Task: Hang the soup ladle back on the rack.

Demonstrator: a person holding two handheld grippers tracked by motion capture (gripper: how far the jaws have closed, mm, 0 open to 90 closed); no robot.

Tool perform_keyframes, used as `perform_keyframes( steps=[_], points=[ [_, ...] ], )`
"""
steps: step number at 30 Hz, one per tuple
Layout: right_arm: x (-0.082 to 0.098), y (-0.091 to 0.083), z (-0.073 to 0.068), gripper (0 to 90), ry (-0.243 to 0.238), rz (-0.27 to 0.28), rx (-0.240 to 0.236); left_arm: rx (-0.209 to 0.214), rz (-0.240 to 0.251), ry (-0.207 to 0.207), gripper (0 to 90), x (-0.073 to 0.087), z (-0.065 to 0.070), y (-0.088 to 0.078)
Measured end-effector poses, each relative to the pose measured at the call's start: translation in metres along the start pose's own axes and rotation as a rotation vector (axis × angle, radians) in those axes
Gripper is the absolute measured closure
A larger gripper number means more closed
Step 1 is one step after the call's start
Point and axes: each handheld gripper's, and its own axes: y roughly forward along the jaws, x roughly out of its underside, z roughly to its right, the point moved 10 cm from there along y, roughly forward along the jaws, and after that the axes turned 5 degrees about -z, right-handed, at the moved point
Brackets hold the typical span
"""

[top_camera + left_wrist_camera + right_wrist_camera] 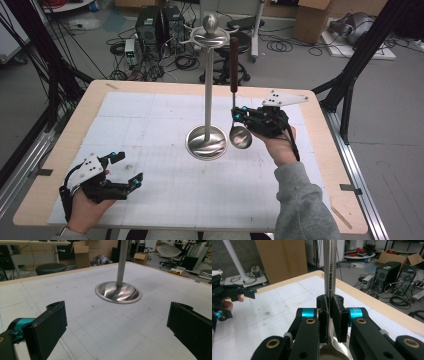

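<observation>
A steel ladle with a brown wooden handle [233,60] stands upright, its bowl [240,136] just above the mat to the right of the stand's base. My right gripper [235,114] is shut on the ladle's thin steel shank [329,270], and its pads [337,312] press on the shank from both sides. The metal stand [207,75] rises from a round dished base [206,142] to hooks at its top. My left gripper [130,167] rests at the mat's near left, open with nothing between its fingers [50,325]. It faces the stand's base [118,292].
A white gridded mat [150,120] covers a wooden table [75,130]. Behind the table, computer cases [150,25], cables and a stool stand on the floor. Black frame legs [350,75] stand at both sides of the table.
</observation>
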Motion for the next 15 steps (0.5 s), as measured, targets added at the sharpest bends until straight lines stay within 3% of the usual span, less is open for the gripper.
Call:
perform_keyframes(
  steps=[15],
  points=[
    [-0.005,0.018,-0.002,84.2,0.009,-0.008,-0.004,0.003,0.003,-0.004,3.2,0.000,0.000,0.000]
  ],
)
